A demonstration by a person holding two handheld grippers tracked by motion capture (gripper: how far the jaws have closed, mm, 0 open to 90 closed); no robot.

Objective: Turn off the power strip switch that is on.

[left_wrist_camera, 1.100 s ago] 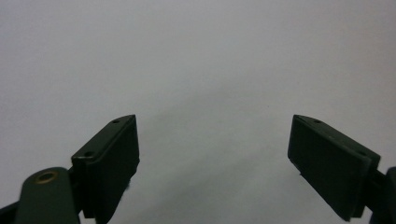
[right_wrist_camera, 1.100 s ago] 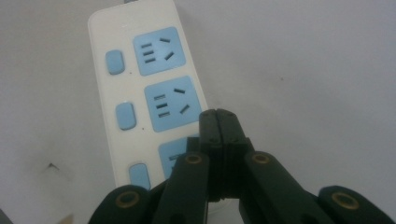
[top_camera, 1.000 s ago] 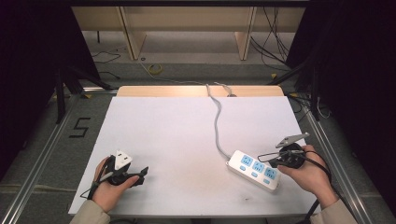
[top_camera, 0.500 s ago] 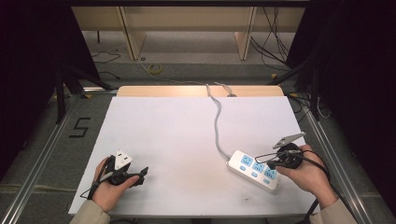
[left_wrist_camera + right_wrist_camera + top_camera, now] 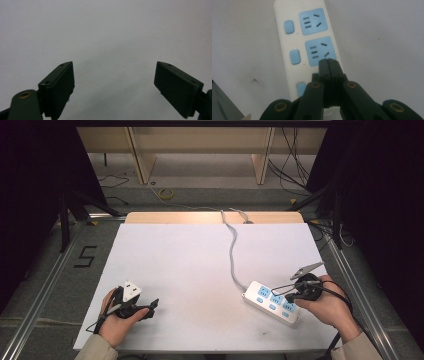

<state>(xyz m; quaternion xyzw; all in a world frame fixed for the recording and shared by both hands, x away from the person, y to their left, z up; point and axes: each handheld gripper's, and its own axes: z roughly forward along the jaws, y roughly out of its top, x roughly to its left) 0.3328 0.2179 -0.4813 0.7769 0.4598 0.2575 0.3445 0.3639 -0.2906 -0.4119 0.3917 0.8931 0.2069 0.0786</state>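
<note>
Right gripper view: right gripper [image 5: 328, 61], jaws closed empty, tips over power strip [image 5: 287, 47].

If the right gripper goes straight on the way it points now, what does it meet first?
Most likely the power strip: the shut right gripper points onto its middle blue socket. Whether the tips already touch it is unclear.
</note>
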